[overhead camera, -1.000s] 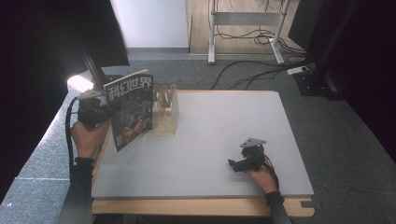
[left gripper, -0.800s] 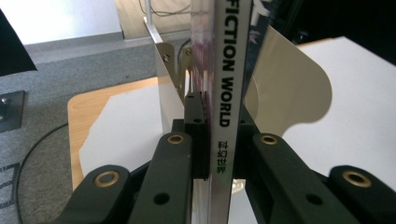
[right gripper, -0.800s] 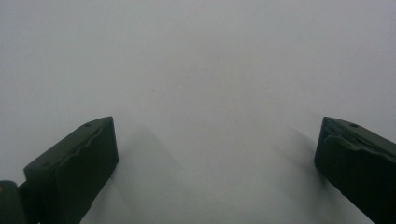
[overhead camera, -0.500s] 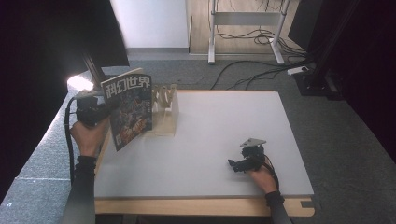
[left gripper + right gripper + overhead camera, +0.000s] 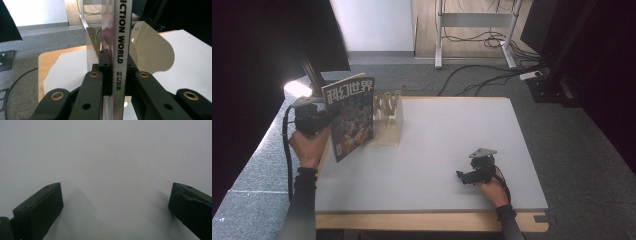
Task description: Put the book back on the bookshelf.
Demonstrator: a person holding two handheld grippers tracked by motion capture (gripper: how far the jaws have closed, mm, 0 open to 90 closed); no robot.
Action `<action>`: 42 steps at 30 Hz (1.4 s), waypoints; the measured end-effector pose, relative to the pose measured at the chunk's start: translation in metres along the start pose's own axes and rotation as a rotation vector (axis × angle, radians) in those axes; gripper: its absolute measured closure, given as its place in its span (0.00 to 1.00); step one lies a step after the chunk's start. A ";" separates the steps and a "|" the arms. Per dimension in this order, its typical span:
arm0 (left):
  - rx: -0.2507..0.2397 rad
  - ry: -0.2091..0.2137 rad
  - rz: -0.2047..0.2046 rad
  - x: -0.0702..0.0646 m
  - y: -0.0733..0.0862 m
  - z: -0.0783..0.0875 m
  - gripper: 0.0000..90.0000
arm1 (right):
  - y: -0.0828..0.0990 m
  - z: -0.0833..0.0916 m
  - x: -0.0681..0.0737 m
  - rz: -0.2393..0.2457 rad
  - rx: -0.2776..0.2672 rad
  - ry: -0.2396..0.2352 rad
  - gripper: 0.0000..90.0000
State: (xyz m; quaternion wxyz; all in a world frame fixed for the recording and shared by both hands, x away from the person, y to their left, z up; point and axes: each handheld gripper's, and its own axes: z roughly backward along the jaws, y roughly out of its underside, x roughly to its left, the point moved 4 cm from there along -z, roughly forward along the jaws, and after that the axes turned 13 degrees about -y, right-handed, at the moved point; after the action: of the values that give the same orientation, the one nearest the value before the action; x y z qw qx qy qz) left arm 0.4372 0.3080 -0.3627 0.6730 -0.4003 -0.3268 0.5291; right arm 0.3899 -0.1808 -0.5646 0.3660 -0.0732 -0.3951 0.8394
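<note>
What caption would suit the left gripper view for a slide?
The left gripper clamps the spine of a magazine, holding it upright before a cream divider rack on the white table.

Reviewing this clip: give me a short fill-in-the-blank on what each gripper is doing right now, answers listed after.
1. The left gripper is shut on the spine of a ____.
2. The magazine is held upright beside the slotted wooden ____ at the table's far left.
3. The right gripper rests low over the white table with its jaws ____.

Missing words: magazine; rack; open
</note>
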 end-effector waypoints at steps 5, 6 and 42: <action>-0.023 0.020 -0.001 -0.008 0.004 -0.015 0.92 | 0.000 0.000 0.000 0.003 -0.001 0.000 0.00; -0.006 0.025 -0.014 -0.010 0.008 -0.017 0.92 | 0.000 0.000 0.000 0.002 -0.001 0.000 0.00; 0.154 0.038 -0.031 -0.020 0.017 -0.046 0.90 | 0.000 0.000 0.000 0.002 0.000 -0.002 0.00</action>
State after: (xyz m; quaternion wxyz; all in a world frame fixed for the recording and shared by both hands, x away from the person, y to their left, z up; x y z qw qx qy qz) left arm 0.4648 0.2812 -0.4000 0.7159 -0.3522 -0.2786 0.5346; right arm 0.3901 -0.1810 -0.5647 0.3648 -0.0728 -0.3955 0.8398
